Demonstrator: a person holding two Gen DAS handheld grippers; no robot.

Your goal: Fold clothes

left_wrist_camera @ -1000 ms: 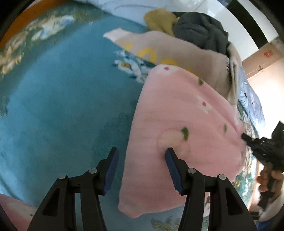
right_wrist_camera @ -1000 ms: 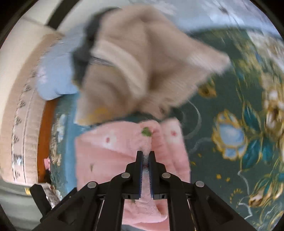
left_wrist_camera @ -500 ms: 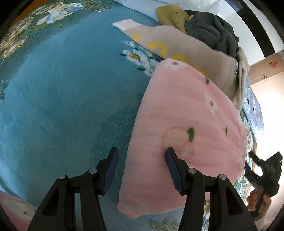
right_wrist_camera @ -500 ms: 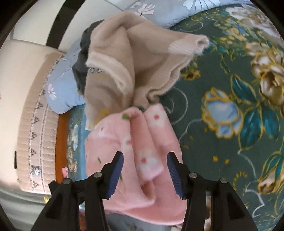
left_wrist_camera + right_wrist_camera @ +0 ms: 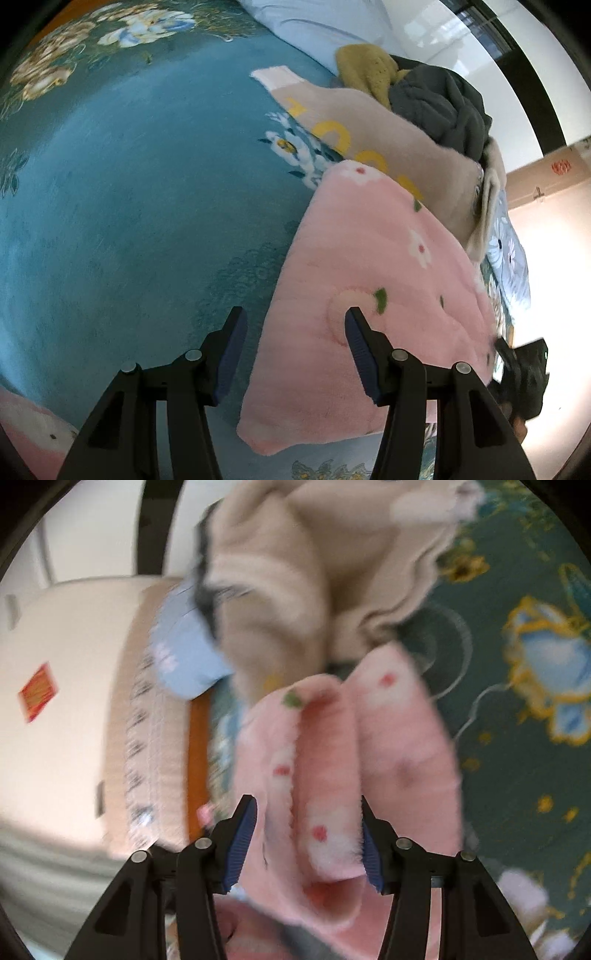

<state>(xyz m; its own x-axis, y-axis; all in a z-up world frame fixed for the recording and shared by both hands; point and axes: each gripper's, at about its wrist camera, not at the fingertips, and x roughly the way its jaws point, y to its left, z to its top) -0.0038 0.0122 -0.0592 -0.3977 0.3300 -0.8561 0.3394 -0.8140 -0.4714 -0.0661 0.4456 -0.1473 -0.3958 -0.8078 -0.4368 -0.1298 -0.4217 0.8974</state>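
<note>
On the bed (image 5: 129, 184), we hold both tools spread, left (image 5: 293, 354) and right (image 5: 306, 843), pinching nothing; the pink garment (image 5: 369, 295) lies folded, likely released.

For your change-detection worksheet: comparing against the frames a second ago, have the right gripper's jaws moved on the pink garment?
Yes. The right gripper was clamped on the pink garment; now its jaws stand apart, the fold loose between them.
</note>
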